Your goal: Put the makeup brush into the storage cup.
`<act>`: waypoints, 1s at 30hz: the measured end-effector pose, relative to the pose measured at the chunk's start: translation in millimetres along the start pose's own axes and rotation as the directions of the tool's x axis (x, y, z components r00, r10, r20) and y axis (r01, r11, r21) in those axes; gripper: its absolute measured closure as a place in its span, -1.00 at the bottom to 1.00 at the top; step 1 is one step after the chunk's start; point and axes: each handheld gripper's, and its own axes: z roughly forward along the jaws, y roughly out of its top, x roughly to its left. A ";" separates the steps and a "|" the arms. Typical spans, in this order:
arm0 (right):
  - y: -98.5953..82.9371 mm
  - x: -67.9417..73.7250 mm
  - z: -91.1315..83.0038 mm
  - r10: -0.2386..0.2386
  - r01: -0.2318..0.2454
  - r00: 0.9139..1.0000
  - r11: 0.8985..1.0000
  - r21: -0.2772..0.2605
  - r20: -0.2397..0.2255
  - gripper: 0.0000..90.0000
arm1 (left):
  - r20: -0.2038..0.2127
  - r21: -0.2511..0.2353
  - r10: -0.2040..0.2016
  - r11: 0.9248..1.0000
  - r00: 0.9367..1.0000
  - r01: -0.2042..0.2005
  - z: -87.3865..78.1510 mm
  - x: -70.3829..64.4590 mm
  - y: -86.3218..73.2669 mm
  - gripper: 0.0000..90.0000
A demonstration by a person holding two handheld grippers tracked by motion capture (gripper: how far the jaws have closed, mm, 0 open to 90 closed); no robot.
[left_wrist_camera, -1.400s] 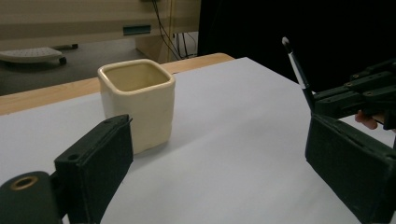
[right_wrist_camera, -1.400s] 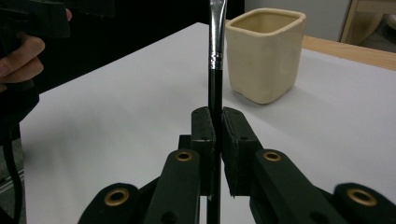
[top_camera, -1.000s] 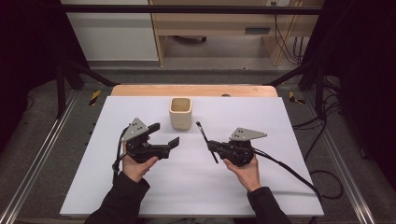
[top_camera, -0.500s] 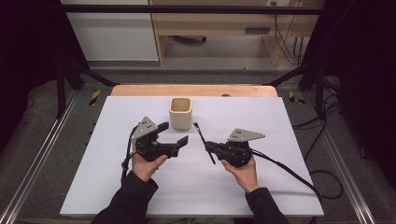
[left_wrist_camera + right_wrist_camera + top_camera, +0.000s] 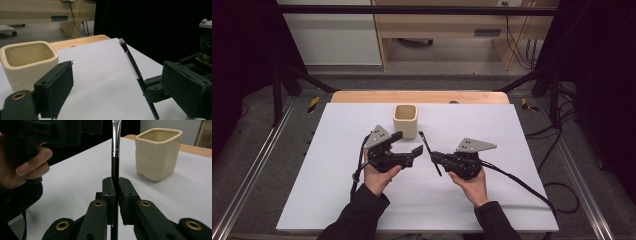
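Your right gripper (image 5: 435, 158) pinches a paintbrush (image 5: 430, 153) above the middle of the table (image 5: 512, 200). Your left gripper (image 5: 408, 144) is spread wide beside it. The cup (image 5: 405, 120) near the far edge looks empty, so the paintbrush probably goes there next.

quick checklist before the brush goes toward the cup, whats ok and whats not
1. Right gripper shut on the paintbrush: ok.
2. Brush upright between the jaws, bristle end up: ok.
3. Cream square cup upright, mouth open: ok.
4. Cup empty inside: cannot tell, its bottom is hidden.
5. Left gripper open and holding nothing: ok.
6. Left gripper out of the brush's way: not ok, it sits beside the cup, facing the brush.
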 end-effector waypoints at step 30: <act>-2.9 6.1 5.0 -0.006 0.006 1.000 1.000 -0.009 -0.015 0.87 | 0.017 0.000 -0.086 0.996 0.996 0.086 17.3 -8.7 -7.7 -0.05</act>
